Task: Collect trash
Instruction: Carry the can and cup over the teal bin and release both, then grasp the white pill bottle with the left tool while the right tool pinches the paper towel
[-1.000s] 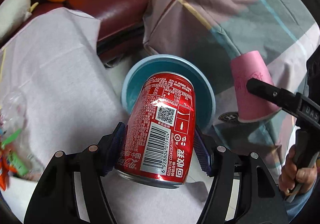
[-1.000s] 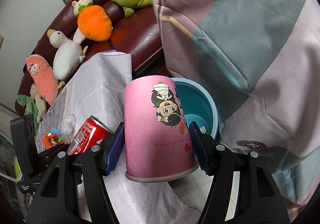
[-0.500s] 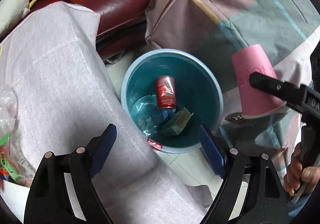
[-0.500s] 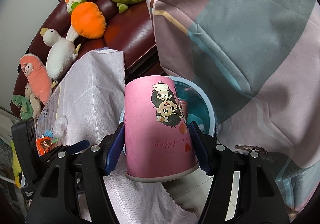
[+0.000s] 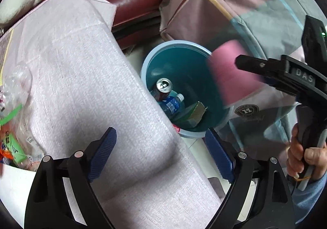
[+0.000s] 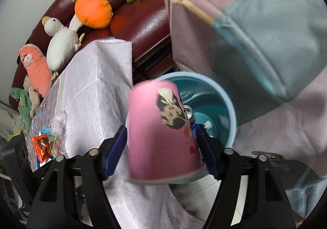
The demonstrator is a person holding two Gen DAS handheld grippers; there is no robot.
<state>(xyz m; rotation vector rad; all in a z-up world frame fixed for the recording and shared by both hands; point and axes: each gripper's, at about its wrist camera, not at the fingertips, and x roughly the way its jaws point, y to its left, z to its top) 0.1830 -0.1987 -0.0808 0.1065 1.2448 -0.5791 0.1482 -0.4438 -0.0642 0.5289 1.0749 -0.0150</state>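
Observation:
My left gripper (image 5: 160,137) is open and still opening, with nothing between its blue pads, over the table's edge beside the blue bin (image 5: 147,61). In the bin lie the red can (image 5: 163,88), a blue bottle (image 5: 171,104) and a green carton (image 5: 194,112). The right gripper (image 6: 161,131) hangs over the bin's rim (image 6: 231,106) with its jaws opening. The pink paper cup (image 6: 159,143) sits upside down between them, tilted and blurred, coming loose from the pads. In the left wrist view the cup (image 5: 229,78) is a pink blur above the bin.
A pale cloth covers the table (image 5: 81,86), with wrappers and clear plastic (image 5: 12,127) at its left. A red sofa with plush toys (image 6: 92,10) stands behind, and a plaid blanket (image 5: 235,4) lies right of the bin. A hand (image 5: 302,159) grips the right tool.
The left gripper let go of the red can, which dropped into the bin, and its jaws spread wide. The right gripper moved over the bin, and the pink cup tilted as the jaws widened.

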